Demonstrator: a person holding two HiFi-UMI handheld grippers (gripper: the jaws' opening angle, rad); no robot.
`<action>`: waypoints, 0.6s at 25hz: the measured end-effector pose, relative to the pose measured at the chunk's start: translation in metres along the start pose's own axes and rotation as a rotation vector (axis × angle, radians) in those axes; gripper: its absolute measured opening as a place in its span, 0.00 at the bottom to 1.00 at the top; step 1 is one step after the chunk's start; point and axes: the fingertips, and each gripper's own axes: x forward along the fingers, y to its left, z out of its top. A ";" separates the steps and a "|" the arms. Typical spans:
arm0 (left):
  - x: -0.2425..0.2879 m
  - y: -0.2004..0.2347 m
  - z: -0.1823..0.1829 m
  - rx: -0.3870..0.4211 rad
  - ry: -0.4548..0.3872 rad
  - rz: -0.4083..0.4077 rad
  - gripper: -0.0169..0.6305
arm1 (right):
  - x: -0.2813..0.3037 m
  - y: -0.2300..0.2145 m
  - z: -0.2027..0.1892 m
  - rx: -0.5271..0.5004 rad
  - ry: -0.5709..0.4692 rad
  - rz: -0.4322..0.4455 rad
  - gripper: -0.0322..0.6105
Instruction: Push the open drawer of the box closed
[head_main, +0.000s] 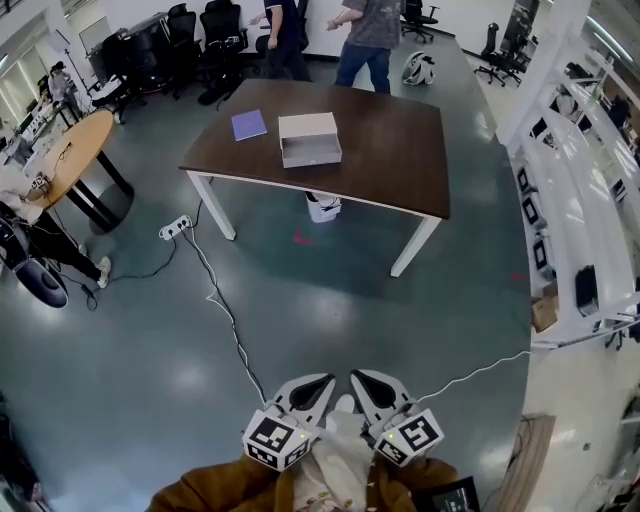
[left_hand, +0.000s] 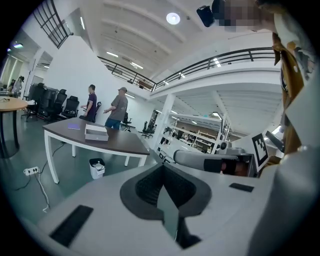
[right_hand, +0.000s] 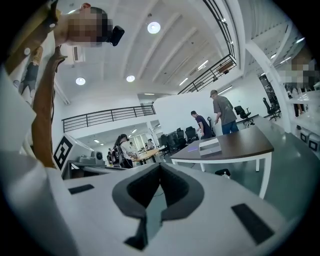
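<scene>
A pale box (head_main: 309, 138) stands on the dark brown table (head_main: 390, 150) far ahead, its drawer (head_main: 312, 154) pulled out toward me. The box also shows small in the left gripper view (left_hand: 96, 132) and the right gripper view (right_hand: 210, 146). Both grippers are held close to my body at the bottom of the head view, far from the table. The left gripper (head_main: 316, 382) (left_hand: 161, 168) is shut with nothing between its pads. Beside it, the right gripper (head_main: 362, 380) (right_hand: 159, 168) is also shut and holds nothing.
A purple notebook (head_main: 249, 125) lies left of the box. A white bin (head_main: 323, 207) stands under the table. A power strip (head_main: 176, 227) and its cable (head_main: 228, 320) cross the floor. A round wooden table (head_main: 70, 150) is left, white shelving (head_main: 580, 200) right, two people (head_main: 365, 40) beyond.
</scene>
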 end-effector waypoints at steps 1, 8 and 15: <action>0.004 -0.002 0.000 -0.003 0.006 0.003 0.03 | -0.003 -0.005 -0.001 -0.002 0.008 0.000 0.05; 0.035 0.003 -0.006 -0.017 0.008 0.070 0.03 | -0.009 -0.051 -0.011 -0.028 0.046 0.015 0.05; 0.077 0.065 0.009 -0.071 -0.006 0.118 0.03 | 0.046 -0.105 -0.008 0.003 0.081 0.021 0.05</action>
